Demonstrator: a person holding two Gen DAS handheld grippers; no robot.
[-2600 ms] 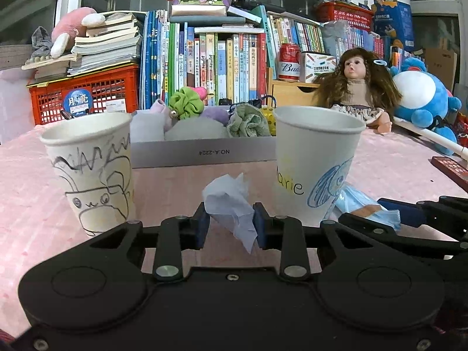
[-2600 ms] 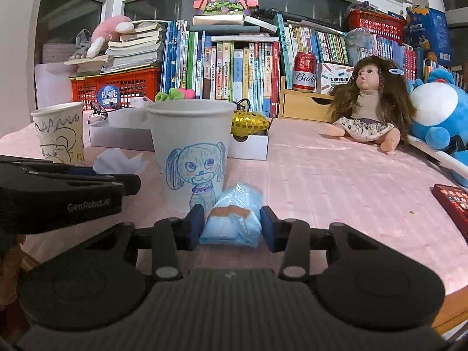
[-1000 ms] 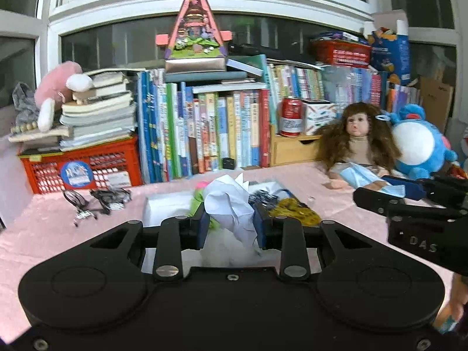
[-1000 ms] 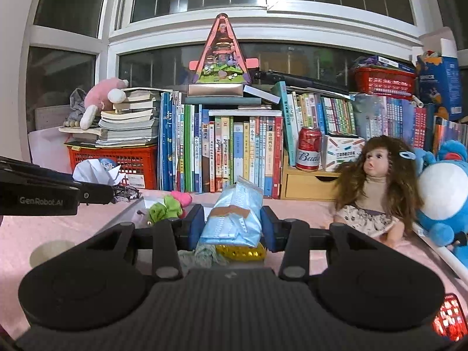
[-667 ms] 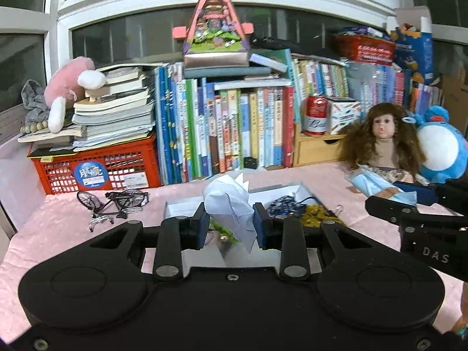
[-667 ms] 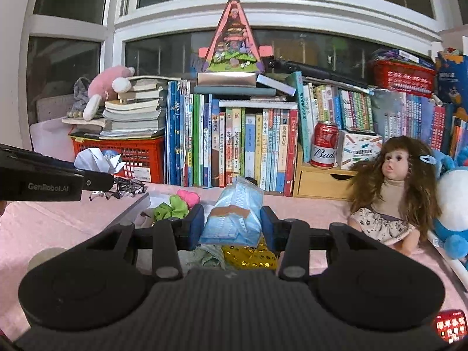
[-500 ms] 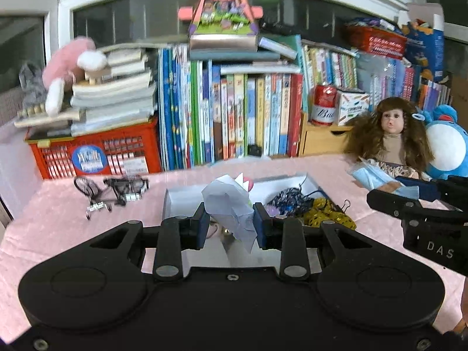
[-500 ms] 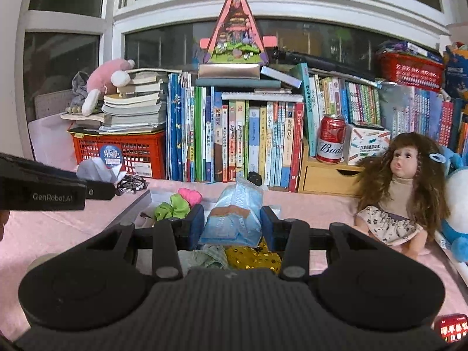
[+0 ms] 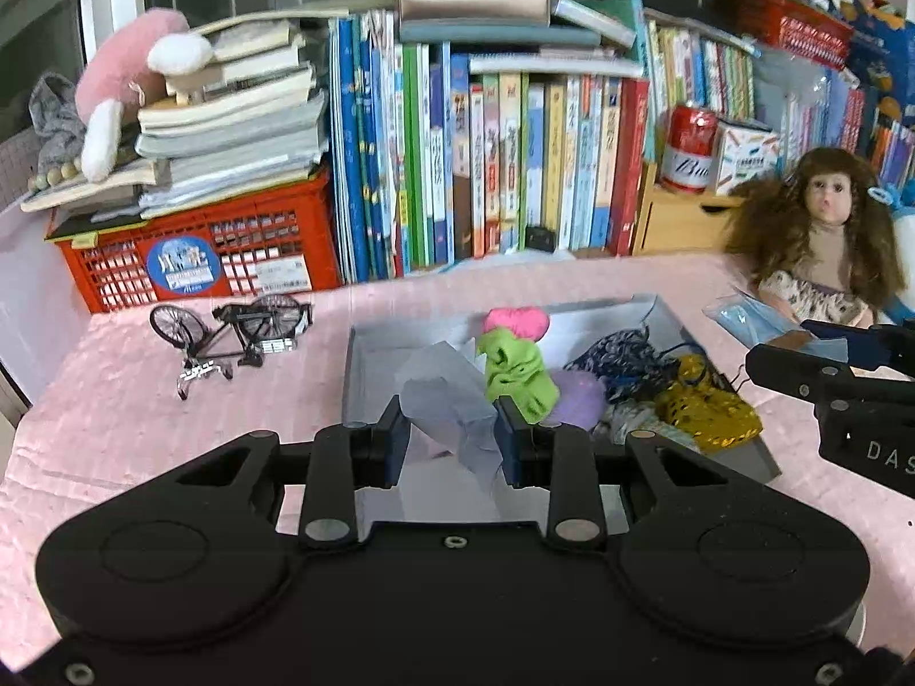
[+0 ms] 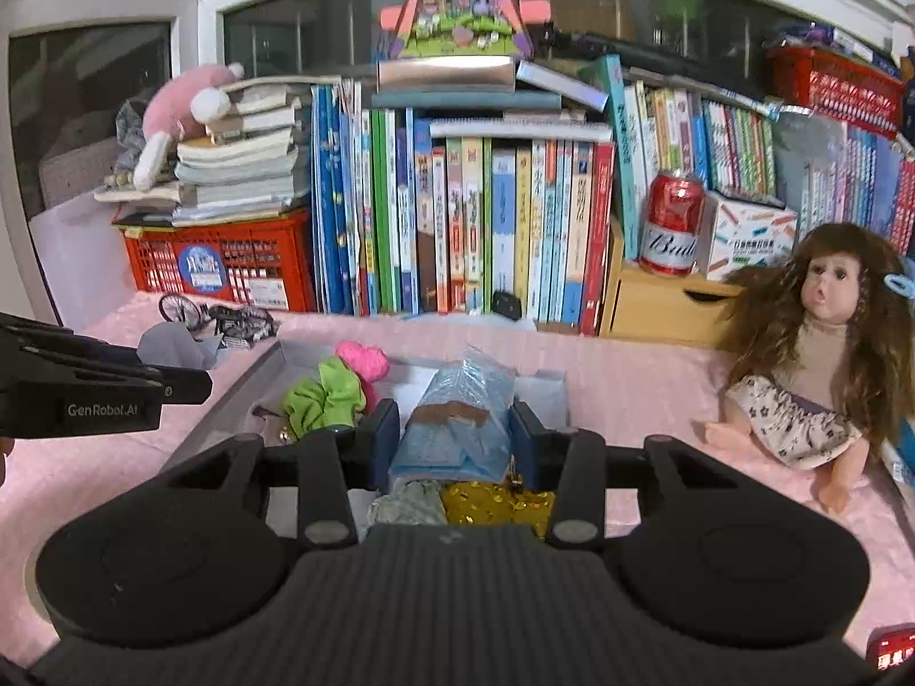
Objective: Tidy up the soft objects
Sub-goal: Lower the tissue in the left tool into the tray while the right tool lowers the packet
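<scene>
Box (image 9: 669, 317) holds green scrunchie (image 9: 517, 371), pink scrunchie (image 9: 516, 321), gold pouch (image 9: 706, 406).

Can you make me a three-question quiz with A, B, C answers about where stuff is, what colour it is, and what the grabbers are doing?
1. Where is the toy bicycle?
A. in the box
B. on the pink cloth left of the box
C. on the books

2. What colour is the scrunchie in the box?
A. green
B. orange
C. black

3. What is the left gripper doing?
A. open, empty
B. shut on a doll
C. shut on a tissue

Answers: 1 B, it stands on the cloth. 2 A, bright green. 3 C, tissue pinched between the fingers.
</scene>
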